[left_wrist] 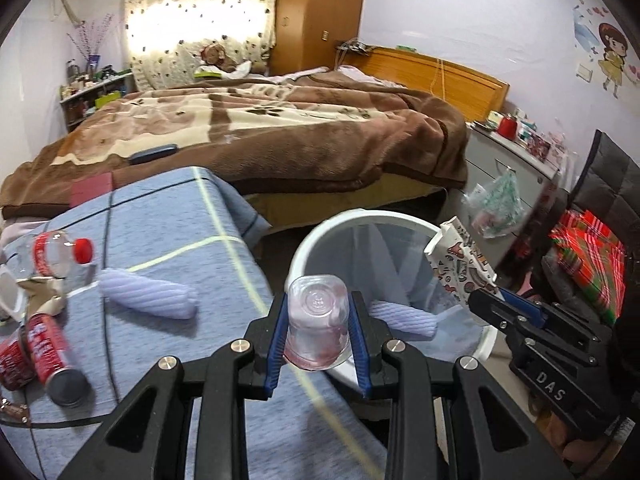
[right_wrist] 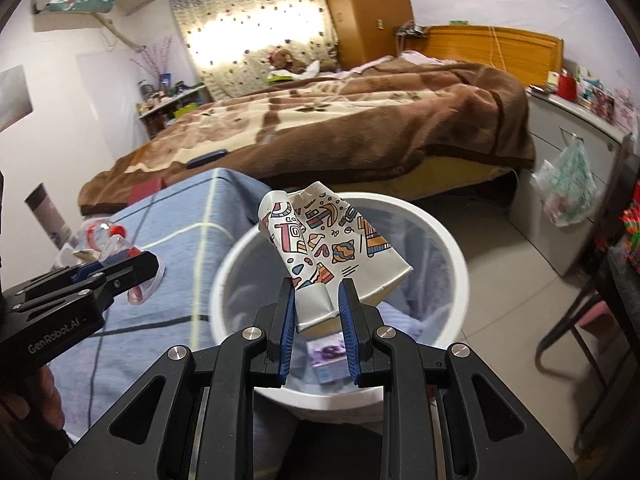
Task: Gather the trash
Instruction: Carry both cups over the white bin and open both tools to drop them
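Blue-padded fingers (left_wrist: pixel 357 344) of the left gripper (left_wrist: pixel 319 334) pinch a clear plastic cup (left_wrist: pixel 317 322), bottom facing the camera, over the near rim of a white trash bin (left_wrist: pixel 316 236). Right gripper (right_wrist: pixel 316 322) fingers (right_wrist: pixel 347 340) clamp a crushed, patterned paper cup (right_wrist: pixel 320 240) above the same bin. On the blue-clothed surface (left_wrist: pixel 168 232) beside it lie a red-capped bottle (left_wrist: pixel 60 256) and a red can (left_wrist: pixel 52 356). Behind stands a bed (left_wrist: pixel 248 132).

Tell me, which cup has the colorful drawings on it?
The crushed paper cup in the right gripper, above the white bin. The other cup, in the left gripper, is clear plastic with pink smears.
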A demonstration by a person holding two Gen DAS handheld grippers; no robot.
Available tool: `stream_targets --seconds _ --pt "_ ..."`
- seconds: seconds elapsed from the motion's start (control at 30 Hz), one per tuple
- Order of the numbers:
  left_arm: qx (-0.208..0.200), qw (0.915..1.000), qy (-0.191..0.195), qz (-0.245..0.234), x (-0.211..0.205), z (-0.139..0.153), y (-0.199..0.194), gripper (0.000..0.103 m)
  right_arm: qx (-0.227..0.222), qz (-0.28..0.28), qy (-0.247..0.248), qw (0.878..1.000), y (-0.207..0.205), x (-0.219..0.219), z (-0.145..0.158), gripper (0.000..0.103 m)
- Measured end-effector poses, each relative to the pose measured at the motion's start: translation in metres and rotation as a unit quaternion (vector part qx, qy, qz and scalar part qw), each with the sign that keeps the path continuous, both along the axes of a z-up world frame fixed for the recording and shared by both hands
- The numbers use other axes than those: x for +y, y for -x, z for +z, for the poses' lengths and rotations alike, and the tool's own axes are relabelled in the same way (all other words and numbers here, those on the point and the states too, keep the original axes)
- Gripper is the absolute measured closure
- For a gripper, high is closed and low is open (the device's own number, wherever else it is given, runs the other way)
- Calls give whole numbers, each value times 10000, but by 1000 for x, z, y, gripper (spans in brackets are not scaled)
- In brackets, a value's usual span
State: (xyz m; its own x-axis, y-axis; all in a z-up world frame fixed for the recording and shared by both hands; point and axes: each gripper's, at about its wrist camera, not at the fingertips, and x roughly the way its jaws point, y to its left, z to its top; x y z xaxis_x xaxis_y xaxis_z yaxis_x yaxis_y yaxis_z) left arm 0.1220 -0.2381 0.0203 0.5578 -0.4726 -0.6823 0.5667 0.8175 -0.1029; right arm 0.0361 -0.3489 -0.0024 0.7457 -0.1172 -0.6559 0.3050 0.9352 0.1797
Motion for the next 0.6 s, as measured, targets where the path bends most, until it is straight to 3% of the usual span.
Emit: stream_targets --seconds 0.4,0.6 --pt "254 9992 -158 -249 -37 -20 -6 72 411 -206 -25 9989 -8 -26 -20 79" --pt "327 9990 -237 -169 -40 -25 -8 51 558 -212 71 9982 -7 -32 -25 79"
